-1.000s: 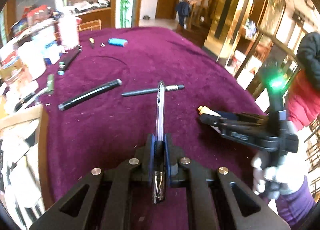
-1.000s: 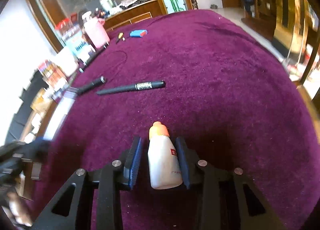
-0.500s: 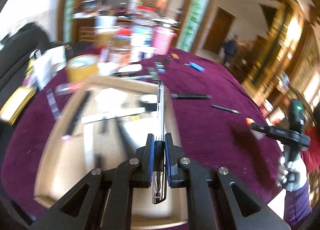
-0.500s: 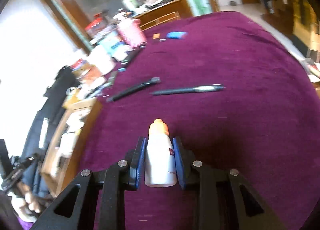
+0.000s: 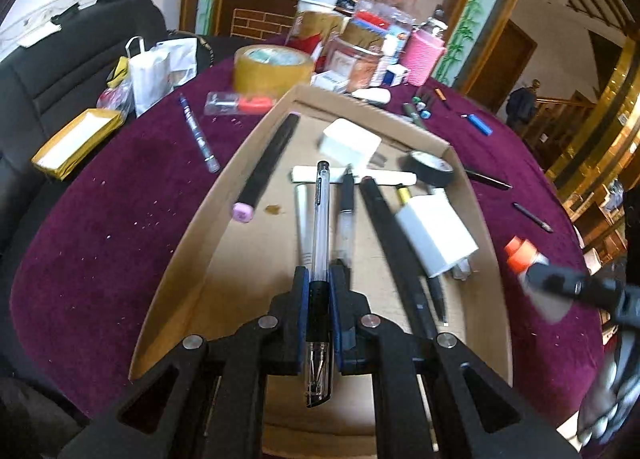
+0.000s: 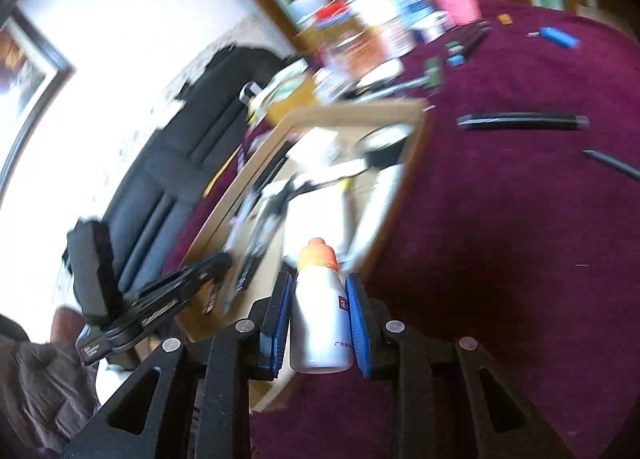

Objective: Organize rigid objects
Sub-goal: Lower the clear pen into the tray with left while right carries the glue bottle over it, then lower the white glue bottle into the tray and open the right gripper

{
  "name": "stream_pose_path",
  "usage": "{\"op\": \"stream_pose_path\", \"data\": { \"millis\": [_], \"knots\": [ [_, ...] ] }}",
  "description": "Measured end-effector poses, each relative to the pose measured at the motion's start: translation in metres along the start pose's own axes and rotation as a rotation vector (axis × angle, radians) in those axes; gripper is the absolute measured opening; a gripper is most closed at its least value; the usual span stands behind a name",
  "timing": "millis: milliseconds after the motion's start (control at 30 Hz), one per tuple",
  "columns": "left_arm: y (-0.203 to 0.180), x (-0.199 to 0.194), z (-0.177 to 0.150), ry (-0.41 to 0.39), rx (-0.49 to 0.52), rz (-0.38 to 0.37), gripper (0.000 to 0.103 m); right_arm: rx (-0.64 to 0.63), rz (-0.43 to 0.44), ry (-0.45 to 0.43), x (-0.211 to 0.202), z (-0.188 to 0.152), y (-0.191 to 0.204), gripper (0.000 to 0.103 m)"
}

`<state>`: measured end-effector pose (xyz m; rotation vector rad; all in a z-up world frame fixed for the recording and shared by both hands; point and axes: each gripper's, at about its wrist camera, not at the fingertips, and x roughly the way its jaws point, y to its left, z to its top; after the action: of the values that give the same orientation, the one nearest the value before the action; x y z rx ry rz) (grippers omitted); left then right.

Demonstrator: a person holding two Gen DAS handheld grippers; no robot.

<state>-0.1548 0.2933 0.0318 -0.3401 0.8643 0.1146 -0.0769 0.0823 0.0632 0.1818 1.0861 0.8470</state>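
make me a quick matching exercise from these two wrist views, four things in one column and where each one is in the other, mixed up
Things:
1. clear pen
2. white bottle
3. black tape roll
4. blue lighter

Places:
A. on the purple cloth beyond the cardboard box
B. in the right claw
C. in the box's far right corner
D. in the left claw

Pairs: 1-D, 2-B, 3-C, 4-A
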Motion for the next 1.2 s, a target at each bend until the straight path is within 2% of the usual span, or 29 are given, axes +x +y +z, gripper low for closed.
{"op": "stream_pose_path", "data": {
  "millis": [200, 267, 300, 333, 467, 500, 533, 600, 633, 867, 967, 1200],
  "knots": [
    [0.008, 0.009, 0.0, 0.006, -0.021, 0.0, 0.01, -0.101, -0.018, 0.05, 0.035, -0.008, 0.04, 0.03],
    [0.01, 0.007, 0.001, -0.008, -0.033, -0.009, 0.013, -0.125, -0.03, 0.068, 0.043, -0.01, 0.047, 0.03],
    [0.011, 0.005, 0.002, -0.015, -0.038, -0.017, 0.02, -0.133, -0.034, 0.076, 0.048, -0.011, 0.049, 0.03],
    [0.012, 0.002, 0.003, -0.029, -0.045, -0.023, 0.032, -0.141, -0.039, 0.083, 0.053, -0.011, 0.052, 0.03],
    [0.012, -0.016, 0.006, -0.09, -0.048, -0.007, 0.056, -0.194, -0.063, 0.089, 0.07, -0.016, 0.061, 0.032],
    [0.012, -0.02, 0.007, -0.108, -0.044, 0.019, 0.067, -0.207, -0.072, 0.082, 0.07, -0.016, 0.063, 0.038],
    [0.011, -0.025, 0.007, -0.129, -0.041, 0.046, 0.073, -0.217, -0.081, 0.081, 0.074, -0.015, 0.065, 0.042],
    [0.01, -0.032, 0.008, -0.155, -0.035, 0.066, 0.074, -0.238, -0.071, 0.073, 0.074, -0.017, 0.068, 0.059],
    [0.008, -0.034, 0.008, -0.163, -0.029, 0.072, 0.074, -0.249, -0.073, 0.065, 0.073, -0.019, 0.069, 0.06],
    [-0.008, -0.038, 0.01, -0.176, 0.012, 0.098, 0.074, -0.275, -0.093, 0.01, 0.054, -0.025, 0.067, 0.063],
    [-0.015, -0.039, 0.008, -0.185, 0.035, 0.123, 0.075, -0.256, -0.091, -0.014, 0.045, -0.025, 0.061, 0.067],
    [-0.03, -0.047, 0.007, -0.207, 0.074, 0.16, 0.076, -0.206, -0.082, -0.035, 0.035, -0.026, 0.047, 0.067]
  ]
}}
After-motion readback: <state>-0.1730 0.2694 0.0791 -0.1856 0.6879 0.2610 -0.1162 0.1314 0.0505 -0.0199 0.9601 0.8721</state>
